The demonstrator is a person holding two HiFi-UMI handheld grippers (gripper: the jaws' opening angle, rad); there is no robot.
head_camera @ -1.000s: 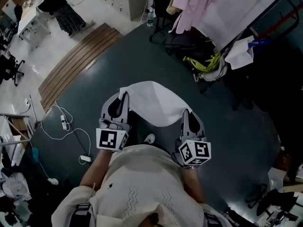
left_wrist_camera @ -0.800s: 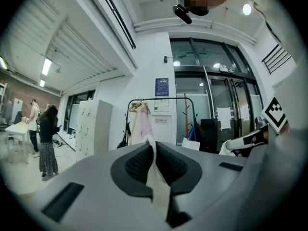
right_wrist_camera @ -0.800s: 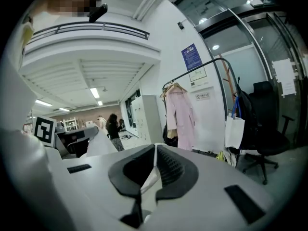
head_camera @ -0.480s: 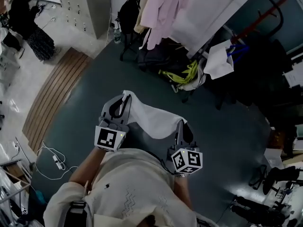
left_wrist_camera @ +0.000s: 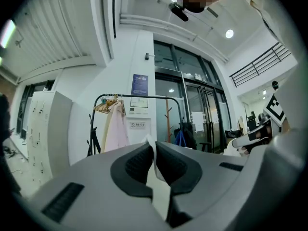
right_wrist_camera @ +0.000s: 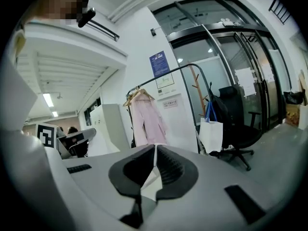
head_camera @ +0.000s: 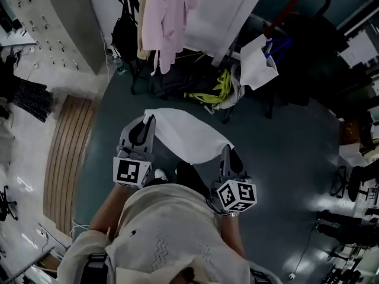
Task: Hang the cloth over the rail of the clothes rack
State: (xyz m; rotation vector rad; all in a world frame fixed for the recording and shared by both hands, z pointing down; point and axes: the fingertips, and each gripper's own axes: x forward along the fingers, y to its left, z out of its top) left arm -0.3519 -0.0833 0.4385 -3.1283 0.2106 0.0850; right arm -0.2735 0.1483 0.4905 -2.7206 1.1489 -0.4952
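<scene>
The left gripper (head_camera: 145, 122) has its fingers (left_wrist_camera: 134, 163) pinched tight on one corner of the white cloth (head_camera: 188, 134). The right gripper (head_camera: 228, 151) has its fingers (right_wrist_camera: 174, 170) closed on the opposite corner. The cloth sags between the two pairs of fingers, above the dark floor (head_camera: 284, 158). Ahead of the fingers, well apart, stands the clothes rack (left_wrist_camera: 137, 96), with a pink coat (left_wrist_camera: 115, 129) hanging from its rail.

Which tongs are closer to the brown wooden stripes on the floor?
Left. The left tongs hold one corner of the cloth on the side toward the wooden strip; the right tongs hold the other corner, farther away.
</scene>
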